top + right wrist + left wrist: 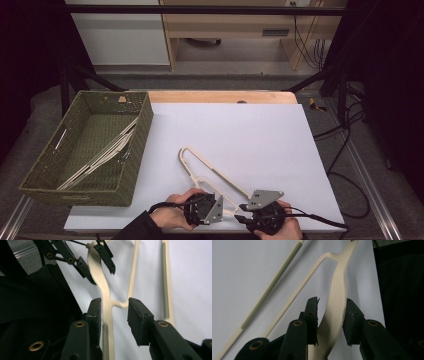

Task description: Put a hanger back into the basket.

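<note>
Cream plastic hanger (210, 175) lies on the white table (260, 140) — its near end hidden under both hands. Left tongs (329, 315) pinch its arm; right tongs (113, 315) straddle it, spread, one pad touching.

my high camera sits above the near edge of the bench (260, 130), looking forward and down over the whole top, with the basket (90, 145) at far left. each tool camera rides close behind its own black jaws, almost skimming the white surface. all three views share the cream hanger (210, 175) at the near edge, and my right tool view also catches the left tool (96, 261) farther off.
</note>
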### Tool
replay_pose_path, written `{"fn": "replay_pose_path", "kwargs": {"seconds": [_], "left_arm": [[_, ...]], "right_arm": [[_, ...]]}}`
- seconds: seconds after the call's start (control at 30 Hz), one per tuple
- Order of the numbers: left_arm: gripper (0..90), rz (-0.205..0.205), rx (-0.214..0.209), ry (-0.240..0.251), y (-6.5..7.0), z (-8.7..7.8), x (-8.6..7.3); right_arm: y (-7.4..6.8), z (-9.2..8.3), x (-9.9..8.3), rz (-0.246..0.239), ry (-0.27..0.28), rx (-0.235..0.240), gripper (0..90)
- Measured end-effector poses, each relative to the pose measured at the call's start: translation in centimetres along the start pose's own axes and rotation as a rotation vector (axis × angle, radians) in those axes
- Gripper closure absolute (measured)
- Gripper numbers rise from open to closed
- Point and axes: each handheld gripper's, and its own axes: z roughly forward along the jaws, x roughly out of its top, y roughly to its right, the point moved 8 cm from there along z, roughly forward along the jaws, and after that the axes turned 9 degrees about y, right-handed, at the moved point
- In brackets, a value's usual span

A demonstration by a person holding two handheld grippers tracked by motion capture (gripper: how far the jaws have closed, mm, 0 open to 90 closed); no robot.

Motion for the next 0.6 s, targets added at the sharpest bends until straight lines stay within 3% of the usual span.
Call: {"fn": "replay_pose_path", "kwargs": {"seconds": [0.23, 0.27, 0.3, 0.4, 0.43, 0.47, 0.53, 0.6], "left_arm": [[68.5, -0.009, -0.015, -0.013, -0.5, 0.0, 0.6], [68.5, -0.012, -0.019, -0.019, -0.5, 0.0, 0.7], [68.7, -0.016, -0.022, -0.023, -0.5, 0.1, 0.8], [68.9, 0.016, -0.032, -0.043, -0.8, -0.1, 1.0], [68.9, -0.008, -0.033, -0.031, -0.6, 0.1, 1.2], [68.9, -0.005, -0.025, -0.035, -0.6, 0.1, 1.2], [68.7, -0.036, -0.014, -0.02, -0.8, 0.1, 1.3], [61.1, -0.042, -0.032, 0.019, -1.2, -0.2, 1.7]], "right_arm": [[0.2, 2.1, 0.4, -0.107, -0.02, -0.038, 55.5], [0.1, 2.3, 0.4, -0.112, -0.036, -0.053, 54.7], [0.2, 2.8, 0.3, -0.149, -0.049, -0.08, 54.6], [0.2, 3.3, -0.1, -0.175, -0.086, -0.114, 54.6], [0.4, 3.5, -0.2, -0.214, -0.093, -0.124, 55.7], [0.5, 3.6, -0.3, -0.239, -0.095, -0.119, 56.4], [0.6, 3.5, -0.3, -0.255, -0.095, -0.144, 58.8], [0.8, 3.4, -0.4, -0.297, -0.101, -0.159, 61.3]]}}
